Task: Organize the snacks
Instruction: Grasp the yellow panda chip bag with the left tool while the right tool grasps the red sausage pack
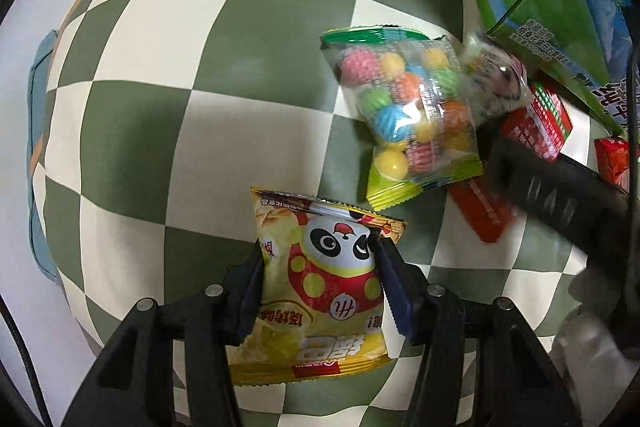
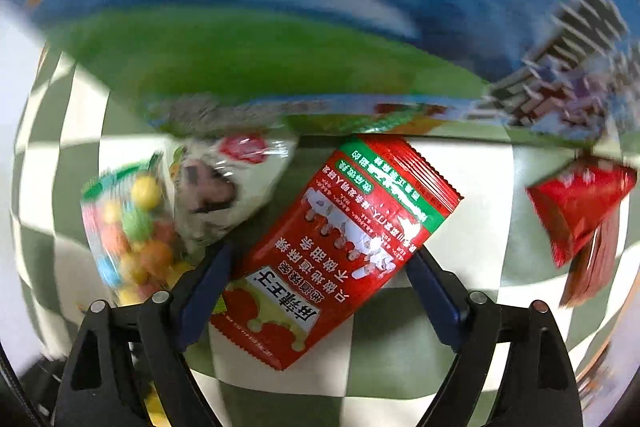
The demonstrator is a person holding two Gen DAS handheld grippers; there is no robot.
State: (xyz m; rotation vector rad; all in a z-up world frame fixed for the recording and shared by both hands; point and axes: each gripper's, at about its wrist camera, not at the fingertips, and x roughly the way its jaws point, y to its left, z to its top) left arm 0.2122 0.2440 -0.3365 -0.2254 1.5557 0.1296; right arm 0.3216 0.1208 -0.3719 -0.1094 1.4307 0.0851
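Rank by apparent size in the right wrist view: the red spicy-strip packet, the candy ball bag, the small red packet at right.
1. Red spicy-strip packet, plainly largest, though it lies nearest the lens, between the right tongs.
2. Candy ball bag.
3. Small red packet.
The last two are blurred and partly cut off, so their order is unsure.

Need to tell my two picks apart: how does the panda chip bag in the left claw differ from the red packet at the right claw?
The panda chip bag is yellow and puffy; the red spicy snack packet is red with a green band, and flat. The chip bag sits straight between the left claw pads; the red packet lies diagonally across the wider right claw. Both are sealed and rest over the checkered cloth.
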